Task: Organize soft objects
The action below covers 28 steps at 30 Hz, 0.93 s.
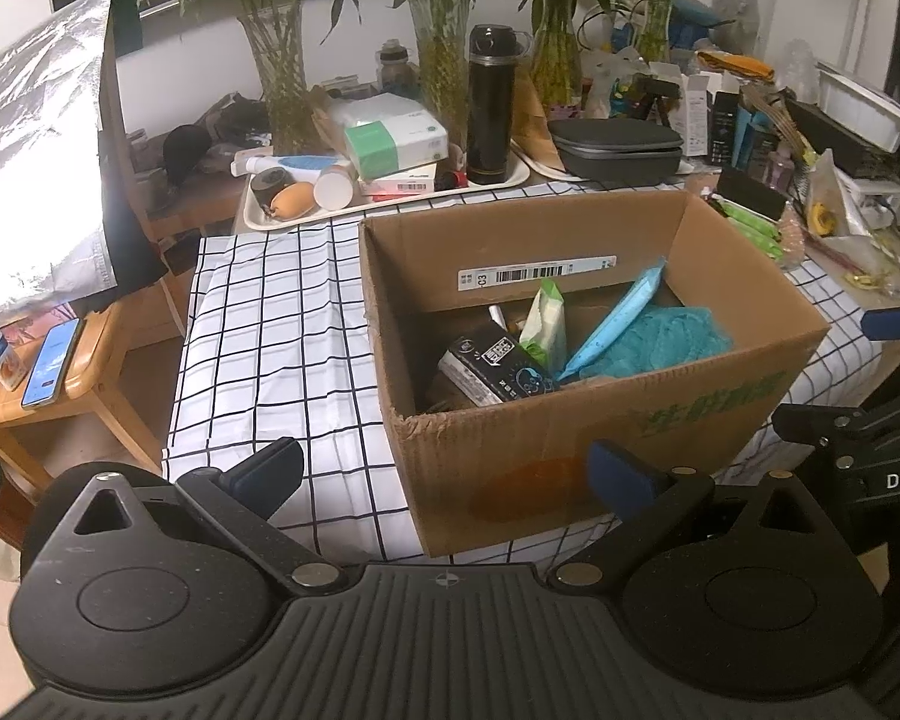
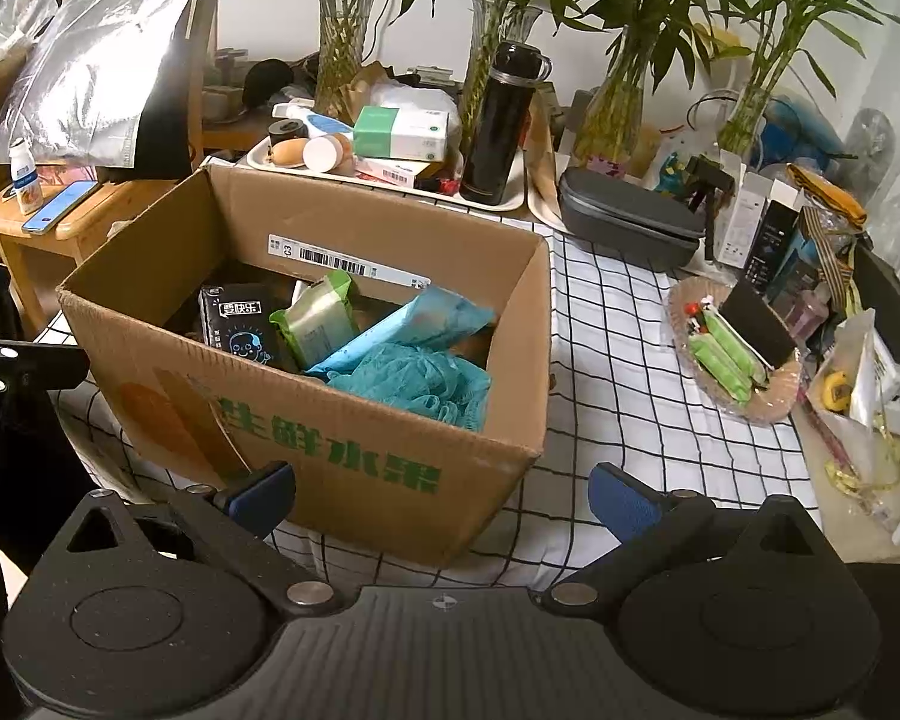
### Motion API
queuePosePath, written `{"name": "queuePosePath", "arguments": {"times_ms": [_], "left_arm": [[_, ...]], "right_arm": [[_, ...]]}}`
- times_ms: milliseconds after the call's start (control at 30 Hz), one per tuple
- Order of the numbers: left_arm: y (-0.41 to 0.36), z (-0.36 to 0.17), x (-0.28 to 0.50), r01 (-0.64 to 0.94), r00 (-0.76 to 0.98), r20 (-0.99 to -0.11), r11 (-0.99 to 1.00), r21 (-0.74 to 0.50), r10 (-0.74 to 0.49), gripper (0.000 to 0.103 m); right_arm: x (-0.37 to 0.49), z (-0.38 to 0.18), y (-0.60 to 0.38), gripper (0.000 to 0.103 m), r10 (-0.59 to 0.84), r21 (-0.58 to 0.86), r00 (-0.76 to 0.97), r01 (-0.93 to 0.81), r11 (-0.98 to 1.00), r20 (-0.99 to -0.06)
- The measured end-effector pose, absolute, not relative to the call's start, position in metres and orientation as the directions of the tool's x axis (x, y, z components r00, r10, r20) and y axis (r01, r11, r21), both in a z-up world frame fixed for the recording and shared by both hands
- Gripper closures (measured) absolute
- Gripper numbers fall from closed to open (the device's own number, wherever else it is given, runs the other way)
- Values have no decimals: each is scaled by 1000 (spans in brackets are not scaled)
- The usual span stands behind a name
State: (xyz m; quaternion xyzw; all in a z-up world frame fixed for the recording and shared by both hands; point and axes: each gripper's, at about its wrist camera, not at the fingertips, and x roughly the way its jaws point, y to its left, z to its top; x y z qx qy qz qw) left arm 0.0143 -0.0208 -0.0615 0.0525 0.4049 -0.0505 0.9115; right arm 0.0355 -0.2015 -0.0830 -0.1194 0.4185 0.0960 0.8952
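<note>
We held the left claw (image 1: 444, 474) and the right claw (image 2: 441, 495) spread wide and empty, just in front of the open brown cardboard box (image 2: 354, 450) on the check-clothed counter (image 1: 258, 324), probably to keep its mouth unobstructed. Inside the box lay the soft items: a teal mesh bath sponge (image 2: 417, 384), a blue plastic pack (image 2: 414, 324), a green wipes pack (image 2: 318, 324) and a black tissue pack (image 2: 240, 324), leaning against one another. We judged the sorting nearly complete.
</note>
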Motion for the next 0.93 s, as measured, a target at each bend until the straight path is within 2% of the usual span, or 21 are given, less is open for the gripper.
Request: {"name": "queuePosePath", "arguments": {"times_ms": [933], "left_arm": [[-22, -59, 14, 145, 683, -729, 987, 72, -47, 0]], "right_arm": [[36, -82, -203, 0, 71, -135, 634, -270, 953, -770]]}}
